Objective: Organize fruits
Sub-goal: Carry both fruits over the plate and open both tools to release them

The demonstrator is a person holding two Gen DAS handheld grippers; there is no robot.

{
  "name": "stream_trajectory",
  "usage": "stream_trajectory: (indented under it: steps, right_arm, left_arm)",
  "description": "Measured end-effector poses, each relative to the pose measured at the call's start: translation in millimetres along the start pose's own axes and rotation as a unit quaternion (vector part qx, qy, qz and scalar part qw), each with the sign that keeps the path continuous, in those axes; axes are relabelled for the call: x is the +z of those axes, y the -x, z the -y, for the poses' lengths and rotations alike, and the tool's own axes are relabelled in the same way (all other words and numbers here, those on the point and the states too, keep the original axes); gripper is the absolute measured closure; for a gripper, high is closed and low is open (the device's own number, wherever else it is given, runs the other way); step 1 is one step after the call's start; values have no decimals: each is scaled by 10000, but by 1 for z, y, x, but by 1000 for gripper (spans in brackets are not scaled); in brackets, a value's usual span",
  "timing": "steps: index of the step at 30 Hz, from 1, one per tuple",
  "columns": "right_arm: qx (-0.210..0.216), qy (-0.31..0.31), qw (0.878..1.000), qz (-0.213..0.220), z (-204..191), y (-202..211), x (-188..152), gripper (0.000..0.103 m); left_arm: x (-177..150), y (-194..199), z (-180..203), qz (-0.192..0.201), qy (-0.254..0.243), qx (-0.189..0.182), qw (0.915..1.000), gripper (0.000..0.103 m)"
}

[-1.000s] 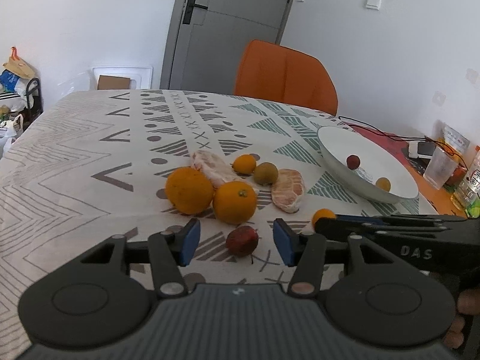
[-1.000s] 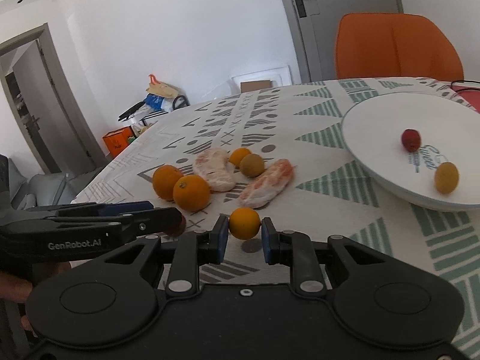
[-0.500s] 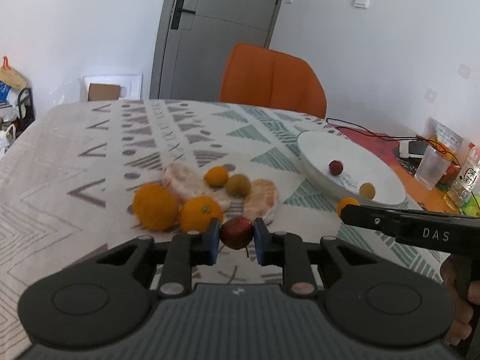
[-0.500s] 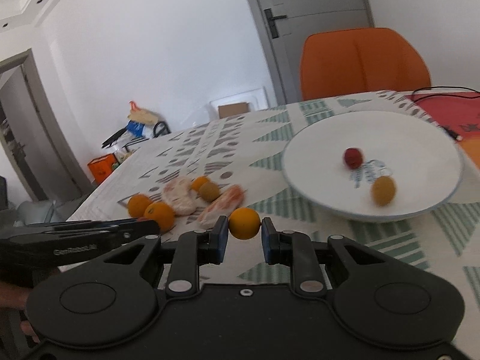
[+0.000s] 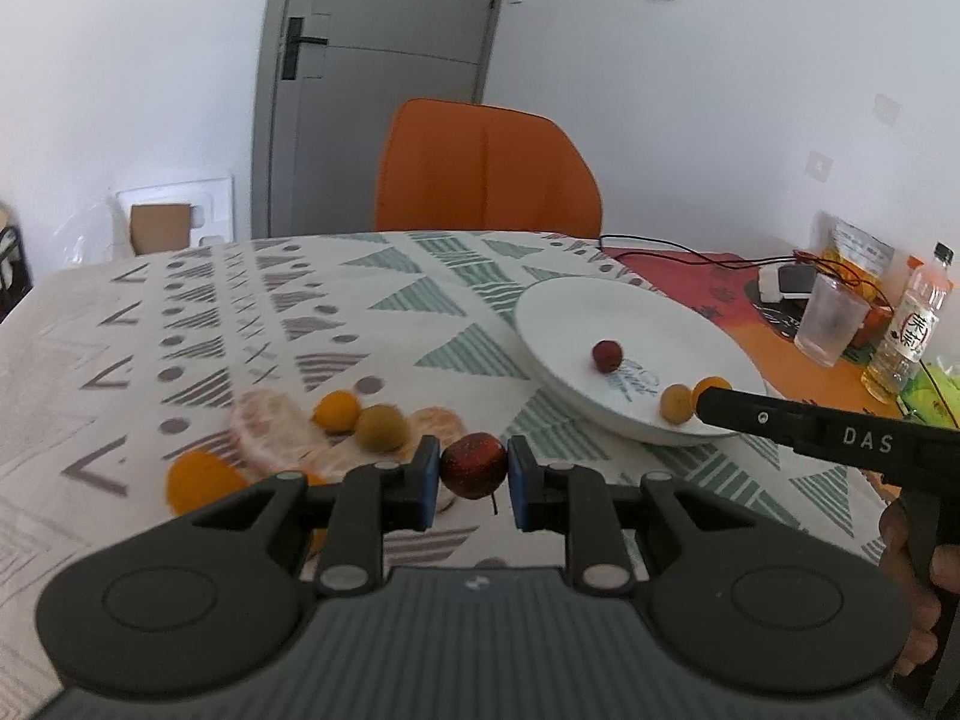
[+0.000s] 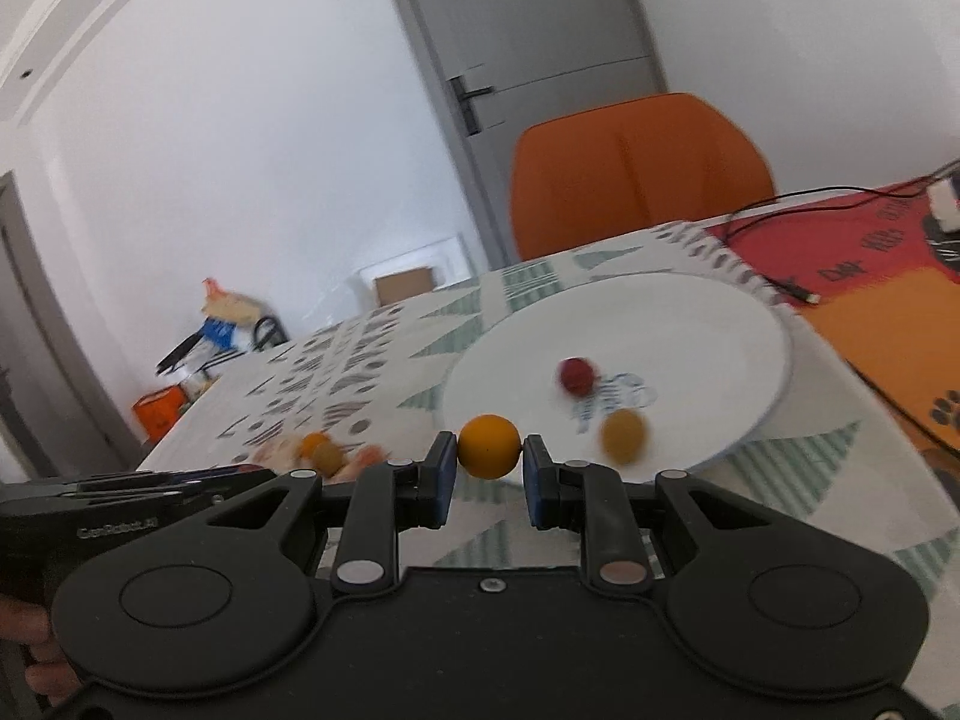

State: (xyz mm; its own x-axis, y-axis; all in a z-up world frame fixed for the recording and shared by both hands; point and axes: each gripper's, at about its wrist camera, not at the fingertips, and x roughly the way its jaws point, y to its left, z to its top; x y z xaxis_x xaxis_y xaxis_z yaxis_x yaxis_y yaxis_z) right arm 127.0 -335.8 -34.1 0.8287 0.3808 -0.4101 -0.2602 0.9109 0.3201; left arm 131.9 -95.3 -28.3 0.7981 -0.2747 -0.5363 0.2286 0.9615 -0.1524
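Note:
My left gripper (image 5: 471,474) is shut on a dark red fruit (image 5: 473,463) and holds it above the patterned tablecloth. My right gripper (image 6: 489,468) is shut on a small orange fruit (image 6: 489,445) and holds it at the near rim of the white plate (image 6: 720,312). The plate (image 5: 552,312) holds a small red fruit (image 5: 607,354) and a yellow-brown fruit (image 5: 676,402). On the cloth lie a small orange fruit (image 5: 337,411), a brown-green fruit (image 5: 381,427), peeled citrus pieces (image 5: 270,426) and a large orange (image 5: 201,479). The right gripper shows in the left wrist view (image 5: 714,401).
An orange chair (image 5: 486,168) stands behind the table. At the right are a plastic cup (image 5: 831,319), a bottle (image 5: 909,330), a cable (image 5: 690,249) and a red-orange mat (image 6: 888,276). Boxes and bags (image 6: 222,324) stand on the floor at the left.
My left gripper closed on the dark red fruit and lifted it off the cloth. My right gripper carried the small orange fruit right, up to the plate's rim.

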Motion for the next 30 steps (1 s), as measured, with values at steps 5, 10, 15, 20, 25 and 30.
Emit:
stream_trajectory:
  steps: [5, 10, 15, 20, 25, 30]
  right_arm:
    - [-161, -194, 9997, 78, 22, 2, 1, 81]
    - [-202, -296, 9993, 118, 37, 4, 2, 81]
    - [-251, -333, 9990, 136, 46, 2, 3, 81]
    - [-329, -353, 9987, 175, 51, 2, 5, 75]
    - [-402, -292, 9984, 265, 52, 7, 5, 67]
    - [-383, -292, 9986, 206, 51, 8, 3, 66]
  left_arm:
    - [9, -11, 15, 28, -135, -77, 9999, 81]
    - [16, -23, 28, 19, -229, -155, 9996, 81]
    - [21, -33, 39, 29, -325, -237, 9992, 81]
    - [27, -43, 47, 50, -376, -331, 9987, 81]
    - [35, -53, 51, 95, -298, -424, 9986, 81]
    - [39, -60, 56, 129, -309, -496, 9982, 81]
